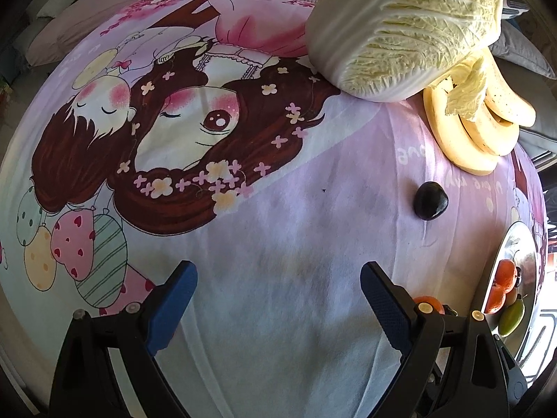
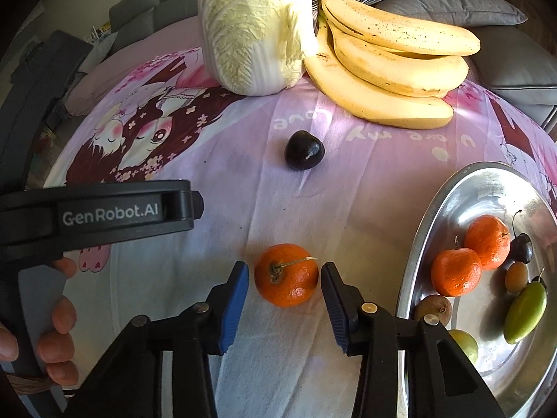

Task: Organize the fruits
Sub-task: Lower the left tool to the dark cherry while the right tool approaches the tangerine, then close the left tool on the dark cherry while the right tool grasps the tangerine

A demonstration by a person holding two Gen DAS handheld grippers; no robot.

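Printed cloth sheet [image 2: 278, 209], soft and matt – shiny metal plate [image 2: 487, 188] – glossy dark fruit [image 2: 304, 153], dimpled orange peel [image 2: 286, 275], crinkled cabbage [image 2: 254, 28]

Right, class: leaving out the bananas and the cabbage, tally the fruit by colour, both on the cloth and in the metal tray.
Orange mandarins: 3
Dark fruits: 2
Brown fruits: 2
Green fruits: 2
Total: 9
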